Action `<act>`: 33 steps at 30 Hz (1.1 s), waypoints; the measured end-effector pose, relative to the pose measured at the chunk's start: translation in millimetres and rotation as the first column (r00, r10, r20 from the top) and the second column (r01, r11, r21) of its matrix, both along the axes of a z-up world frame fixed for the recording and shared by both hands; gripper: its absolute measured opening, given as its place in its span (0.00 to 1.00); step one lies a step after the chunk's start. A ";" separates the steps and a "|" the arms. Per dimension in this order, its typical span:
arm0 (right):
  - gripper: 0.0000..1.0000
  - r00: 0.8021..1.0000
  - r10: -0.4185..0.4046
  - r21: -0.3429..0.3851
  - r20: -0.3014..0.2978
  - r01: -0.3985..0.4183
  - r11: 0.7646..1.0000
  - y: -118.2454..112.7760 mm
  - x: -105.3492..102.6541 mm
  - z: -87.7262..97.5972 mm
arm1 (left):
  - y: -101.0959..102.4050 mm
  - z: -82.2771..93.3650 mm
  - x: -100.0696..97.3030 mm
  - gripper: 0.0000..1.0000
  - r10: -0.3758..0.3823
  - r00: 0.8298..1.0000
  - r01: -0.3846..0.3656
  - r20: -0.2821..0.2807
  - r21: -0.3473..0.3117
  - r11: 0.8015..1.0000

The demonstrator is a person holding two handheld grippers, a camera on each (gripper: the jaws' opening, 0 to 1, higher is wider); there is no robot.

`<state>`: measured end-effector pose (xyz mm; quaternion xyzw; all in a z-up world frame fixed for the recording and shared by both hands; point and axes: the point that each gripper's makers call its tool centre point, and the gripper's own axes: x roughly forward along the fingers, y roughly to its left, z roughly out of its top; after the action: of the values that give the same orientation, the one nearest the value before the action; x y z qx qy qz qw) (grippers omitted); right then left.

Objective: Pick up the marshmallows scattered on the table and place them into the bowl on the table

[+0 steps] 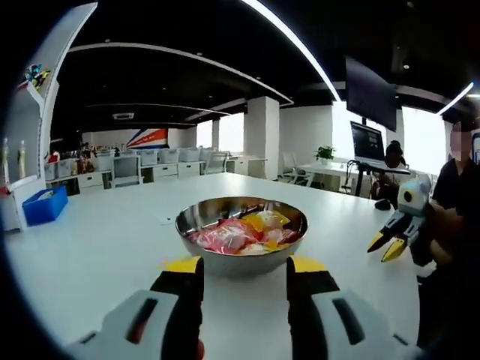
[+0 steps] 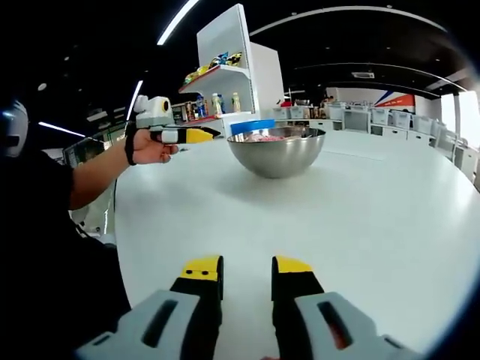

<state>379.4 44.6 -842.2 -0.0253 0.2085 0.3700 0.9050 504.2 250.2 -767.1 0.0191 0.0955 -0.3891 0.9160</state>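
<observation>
Left gripper (image 1: 244,264): jaws apart, nothing between them, yellow tips just short of the near wall of the bowl (image 1: 241,234), one tip to each side of it. In the right gripper view this same gripper is held in a hand (image 2: 148,147) above the table's far left edge, its yellow jaws level and aimed at the bowl; there the jaws look close together, though they are seen from the side

Right gripper (image 2: 248,266): jaws apart, empty, low over bare table (image 2: 390,217), well back from the bowl. In the left gripper view it sits at the table's right edge, yellow tips angled down, held by a person in dark clothing (image 1: 457,195)

Bowl: polished steel, upright, near the middle of the white table. Holds a heap of marshmallows (image 1: 244,234) in pink, red and yellow wrappers, piled below the rim. From the right gripper view only a pink sliver shows above the rim

Table around the bowl: white, glossy

Beyond: blue bin (image 1: 44,205) at the far left edge; white shelf unit (image 2: 229,67) with bottles and small coloured items; monitor on a stand (image 1: 369,142); rows of desks and chairs
</observation>
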 end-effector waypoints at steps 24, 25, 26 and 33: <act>0.30 0.998 -0.018 0.072 0.064 0.014 0.997 -13.4 30.9 6.5 | -7.7 -16.5 -14.0 0.48 -0.008 1.000 0.009 0.006 -0.020 1.000; 0.31 0.997 -0.017 0.076 0.070 0.011 0.997 -14.3 33.4 7.6 | -7.6 -16.5 -13.4 0.49 -0.009 1.000 0.009 0.005 -0.021 1.000; 0.32 0.997 -0.018 0.081 0.078 0.012 0.997 -16.8 38.9 9.5 | -7.1 -16.0 -12.2 0.49 -0.012 1.000 0.012 0.007 -0.021 1.000; 0.41 0.992 0.013 0.110 0.129 -0.028 0.994 -16.3 63.7 19.1 | -6.8 -12.5 -10.6 0.53 -0.023 1.000 0.024 0.019 -0.024 0.999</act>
<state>443.1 28.3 -823.1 -0.0005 0.1287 0.3880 0.9126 493.5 243.4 -779.7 0.0126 0.0821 -0.4009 0.9124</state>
